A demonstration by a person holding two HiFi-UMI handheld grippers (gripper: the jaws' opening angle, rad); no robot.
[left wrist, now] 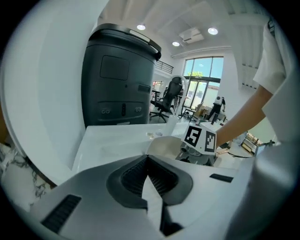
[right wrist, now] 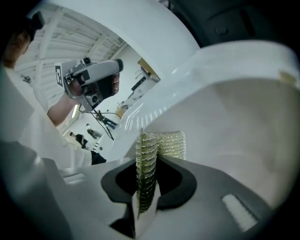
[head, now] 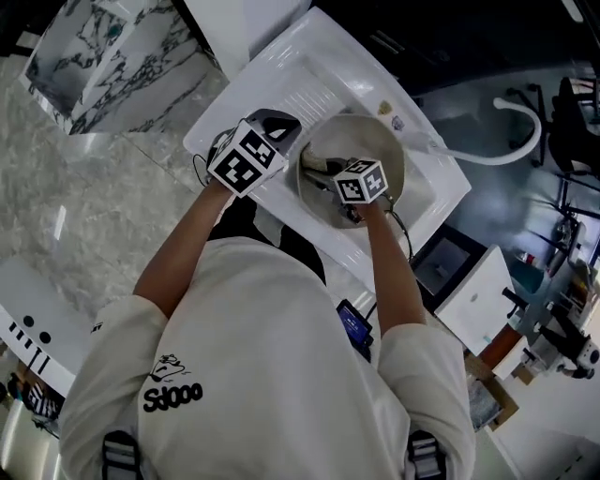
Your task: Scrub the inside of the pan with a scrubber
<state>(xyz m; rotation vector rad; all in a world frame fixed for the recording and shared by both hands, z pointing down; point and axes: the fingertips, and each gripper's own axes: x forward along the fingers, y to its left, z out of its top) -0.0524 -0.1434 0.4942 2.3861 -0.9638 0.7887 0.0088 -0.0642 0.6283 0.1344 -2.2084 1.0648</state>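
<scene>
A white sink point(head: 314, 89) runs diagonally across a white counter point(head: 234, 28), seen from above. A round, pale pan point(head: 375, 141) sits in its basin, open side up. The left claw point(left wrist: 147, 158) reaches in from the pan's left and is clenched on its near rim. The right claw point(right wrist: 149, 161) is down inside the pan, grasping a glittery mesh scrubber point(right wrist: 164, 143). The scrubber stands on edge between the jaws, its long axis upright and its free end pointing ahead at the pan's inner wall.
</scene>
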